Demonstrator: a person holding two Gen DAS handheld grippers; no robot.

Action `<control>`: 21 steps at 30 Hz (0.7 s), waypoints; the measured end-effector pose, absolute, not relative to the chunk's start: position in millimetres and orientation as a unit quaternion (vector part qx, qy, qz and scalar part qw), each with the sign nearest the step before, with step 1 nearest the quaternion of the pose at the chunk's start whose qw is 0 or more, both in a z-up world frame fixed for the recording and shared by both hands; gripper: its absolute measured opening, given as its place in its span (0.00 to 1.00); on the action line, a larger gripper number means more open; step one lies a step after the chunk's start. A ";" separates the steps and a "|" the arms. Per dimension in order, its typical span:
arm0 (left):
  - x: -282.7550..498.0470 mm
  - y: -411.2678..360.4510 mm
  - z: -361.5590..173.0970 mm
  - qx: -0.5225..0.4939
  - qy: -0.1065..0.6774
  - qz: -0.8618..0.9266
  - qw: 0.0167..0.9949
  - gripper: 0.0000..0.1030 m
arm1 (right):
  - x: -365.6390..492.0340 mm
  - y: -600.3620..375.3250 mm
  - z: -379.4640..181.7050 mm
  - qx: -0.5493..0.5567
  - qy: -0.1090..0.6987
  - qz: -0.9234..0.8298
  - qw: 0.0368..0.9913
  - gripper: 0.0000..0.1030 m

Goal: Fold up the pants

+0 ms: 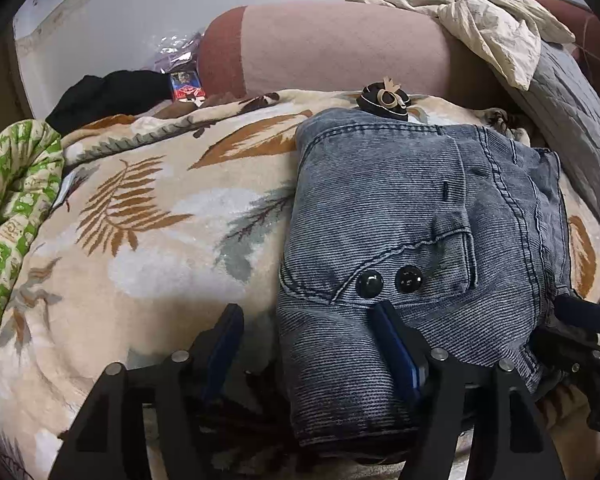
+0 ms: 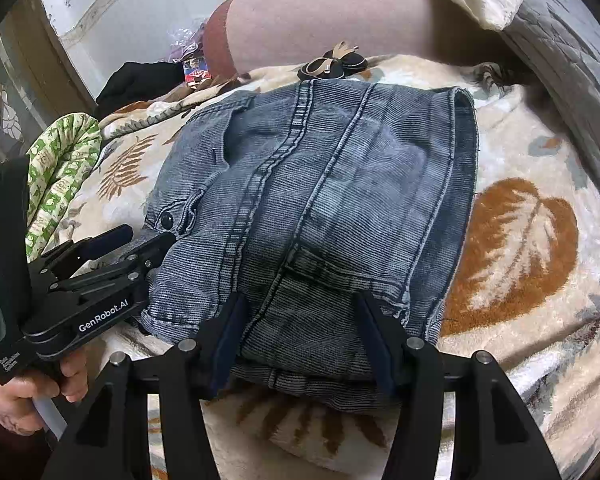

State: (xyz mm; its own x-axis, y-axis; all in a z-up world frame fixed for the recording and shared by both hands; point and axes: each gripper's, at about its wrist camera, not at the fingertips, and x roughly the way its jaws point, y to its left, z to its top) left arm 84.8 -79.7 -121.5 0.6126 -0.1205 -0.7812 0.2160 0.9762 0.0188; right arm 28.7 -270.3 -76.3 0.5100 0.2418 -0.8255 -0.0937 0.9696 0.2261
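**Both grippers open at near edge of folded jeans**

Jaws on both grippers are standing apart, gripping nothing. L gripper (image 1: 308, 314) is sitting at the near-left corner of the jeans (image 1: 416, 232): its right finger is lying over the denim just below two black buttons (image 1: 389, 281), its left finger is over bare blanket (image 1: 148, 240), w/ the jeans' left fold running between them. From the right wrist cam the same L gripper (image 2: 148, 236) is showing side-on, fingers spread, tips just beside a button at the pocket (image 2: 166, 221); a hand (image 2: 24, 396) is holding its handle.

R gripper (image 2: 298, 304) is straddling the near edge of the jeans (image 2: 320, 200), fingers wide on either side of the middle seam; can't tell if the pads are touching cloth. R gripper (image 1: 580, 316) is also peeking in at the right edge of the left wrist cam, near the jeans' right side.

Jeans are lying folded into a compact stack on the leaf-print blanket, seams running away from the cams. Past the far edge, a small black-and-tan item (image 1: 384, 100) is resting on the blanket. Beyond that, a pink bolster (image 1: 340, 48) w/ cream cloth (image 1: 488, 12) draped at its right end, grey quilt (image 1: 572, 120) on the right. On the left, a green-print quilt (image 1: 16, 184) is bunching up, black cloth (image 1: 108, 92) behind it.
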 end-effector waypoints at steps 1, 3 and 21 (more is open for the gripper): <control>84.2 -78.0 -119.6 0.050 0.429 -0.094 0.897 0.70 | 28.4 -269.8 -75.6 0.075 0.484 0.098 0.867 0.56; 81.4 -74.3 -113.2 0.035 0.428 -0.092 0.898 0.70 | 24.4 -271.7 -70.9 0.075 0.479 0.100 0.869 0.57; 6.8 -35.3 -21.6 0.056 0.323 -0.058 0.943 0.70 | -49.5 -266.5 13.8 0.089 0.351 0.090 0.928 0.62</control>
State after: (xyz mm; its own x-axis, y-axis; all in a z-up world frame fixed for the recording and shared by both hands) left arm 6.8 -35.3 -21.6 0.7845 -0.0729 -0.6159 0.1449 0.9871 0.0677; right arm -49.5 -266.5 13.8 0.7374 0.2297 -0.6352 -0.1042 0.9678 0.2289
